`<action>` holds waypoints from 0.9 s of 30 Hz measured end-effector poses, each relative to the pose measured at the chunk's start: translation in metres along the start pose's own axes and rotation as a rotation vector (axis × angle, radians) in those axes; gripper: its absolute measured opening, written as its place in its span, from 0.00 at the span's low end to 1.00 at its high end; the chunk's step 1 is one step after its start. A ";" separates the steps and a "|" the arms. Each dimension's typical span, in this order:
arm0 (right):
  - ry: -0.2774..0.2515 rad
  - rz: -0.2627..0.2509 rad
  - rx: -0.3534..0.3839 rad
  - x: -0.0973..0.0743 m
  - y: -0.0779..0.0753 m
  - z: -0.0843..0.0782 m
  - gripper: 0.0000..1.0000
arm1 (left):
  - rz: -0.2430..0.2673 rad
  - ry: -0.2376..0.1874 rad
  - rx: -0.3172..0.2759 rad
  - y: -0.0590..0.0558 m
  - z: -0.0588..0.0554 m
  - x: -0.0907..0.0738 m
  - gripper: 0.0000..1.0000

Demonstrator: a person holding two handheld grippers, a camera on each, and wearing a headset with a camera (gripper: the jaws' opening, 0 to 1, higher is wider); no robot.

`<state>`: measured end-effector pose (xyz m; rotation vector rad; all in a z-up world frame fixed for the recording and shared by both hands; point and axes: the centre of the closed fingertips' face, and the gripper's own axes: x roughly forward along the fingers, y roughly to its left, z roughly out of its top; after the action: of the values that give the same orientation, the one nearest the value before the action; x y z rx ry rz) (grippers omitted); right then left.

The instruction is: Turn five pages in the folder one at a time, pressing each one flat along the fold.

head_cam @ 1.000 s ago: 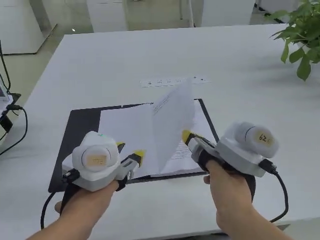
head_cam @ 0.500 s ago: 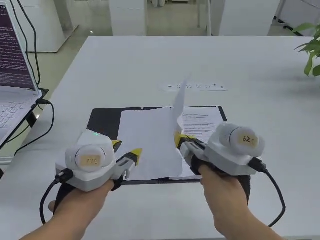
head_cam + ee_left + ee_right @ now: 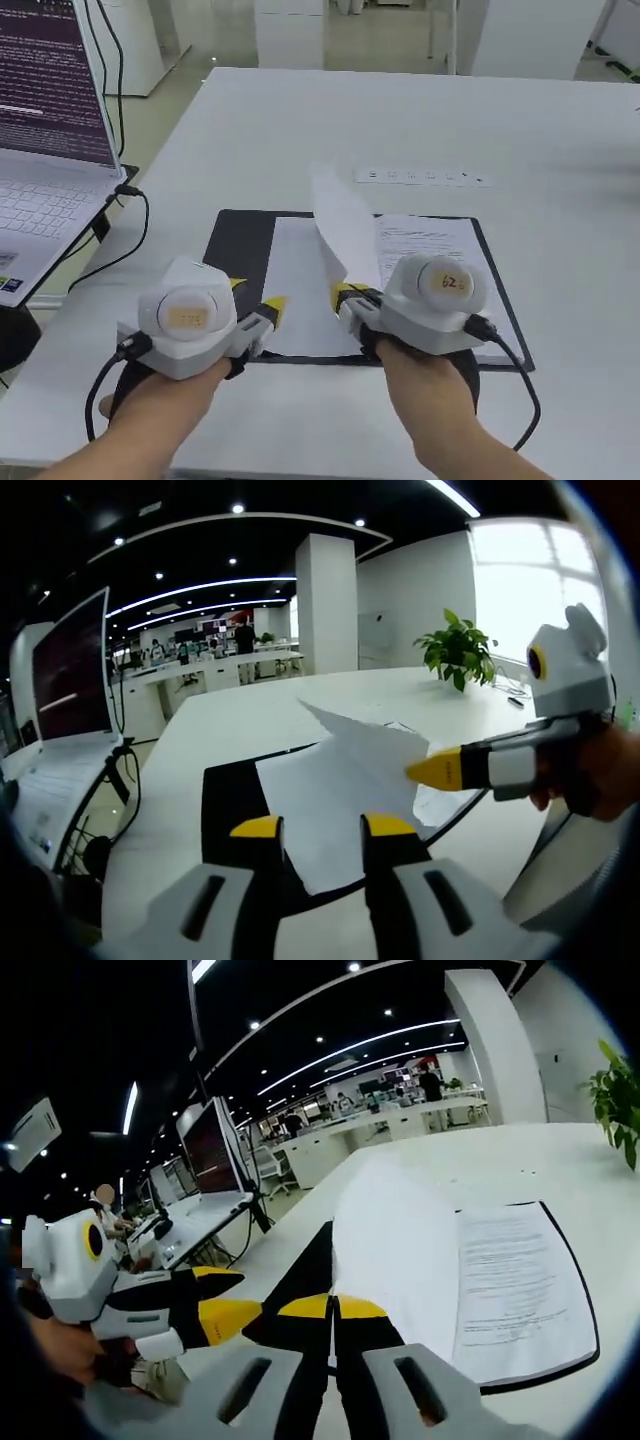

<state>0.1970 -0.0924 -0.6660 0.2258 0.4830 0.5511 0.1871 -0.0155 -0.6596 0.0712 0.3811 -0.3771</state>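
The right gripper carries a sticker on its rounded housing that reads "62". Its yellow-tipped jaws are pressed together on the lower edge of a single page, which stands up from them, white and curved, tilted toward the left half of the folder; the right gripper view shows the sheet rising straight out of the closed tips. The left gripper has a pale orange label whose writing is too blurred to read; its jaws are spread with nothing between them, hovering just over the folder's near left edge, close beside the other gripper.

The folder lies open on the white table, directly ahead of both hands, with a black cover, a blank white leaf on the left and a printed sheet lying flat on the right, its lines of text too small to read. Beyond it sits a white power strip. At the left an open laptop shows rows of pale text on a dark purple screen, illegible. The left gripper view shows a potted plant far across the table
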 end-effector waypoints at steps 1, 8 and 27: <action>0.005 0.003 0.001 0.002 0.001 -0.002 0.00 | 0.003 0.000 -0.001 0.002 0.000 -0.001 0.29; 0.092 0.024 -0.062 0.023 0.012 -0.026 0.00 | 0.023 0.016 -0.004 0.015 -0.006 -0.004 0.29; 0.285 0.040 -0.176 0.067 0.014 -0.088 0.00 | 0.045 0.081 -0.048 0.037 -0.033 -0.004 0.29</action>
<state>0.1965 -0.0372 -0.7626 -0.0128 0.7033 0.6656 0.1863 0.0244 -0.6887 0.0484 0.4675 -0.3215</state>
